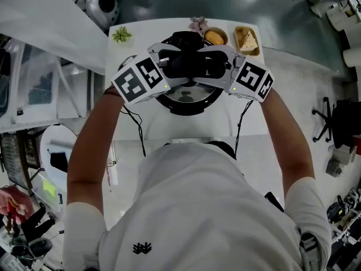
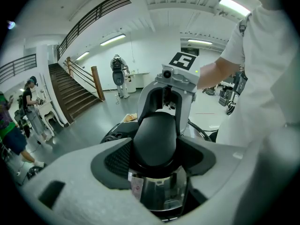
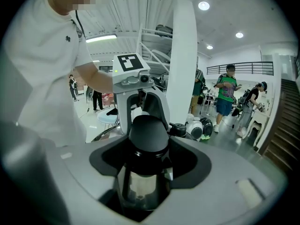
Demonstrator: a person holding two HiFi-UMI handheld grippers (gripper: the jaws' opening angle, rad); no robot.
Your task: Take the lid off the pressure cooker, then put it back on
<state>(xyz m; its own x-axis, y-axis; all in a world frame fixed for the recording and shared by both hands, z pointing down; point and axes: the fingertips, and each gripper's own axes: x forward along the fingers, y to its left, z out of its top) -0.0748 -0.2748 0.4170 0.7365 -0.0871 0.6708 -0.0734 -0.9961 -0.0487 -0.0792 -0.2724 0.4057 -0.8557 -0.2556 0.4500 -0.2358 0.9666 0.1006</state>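
The steel pressure cooker point(image 1: 186, 97) stands on the white table point(image 1: 130, 134), right in front of the person. A black handle point(image 1: 189, 61) runs across its lid. My left gripper point(image 1: 169, 61) comes in from the left and my right gripper point(image 1: 217, 64) from the right, facing each other over the lid. In the left gripper view the handle's rounded black end point(image 2: 154, 139) fills the gap of the left gripper point(image 2: 154, 161), with both pads against it and steel point(image 2: 159, 191) below. The right gripper point(image 3: 145, 161) hugs the other end point(image 3: 147, 135) the same way.
At the table's far edge stand a small green plant point(image 1: 121, 35), a pink flower point(image 1: 198, 22), a bowl of orange food point(image 1: 215, 36) and a tray with a pale wedge point(image 1: 248, 41). Cables hang off the near edge. People stand far off in the hall.
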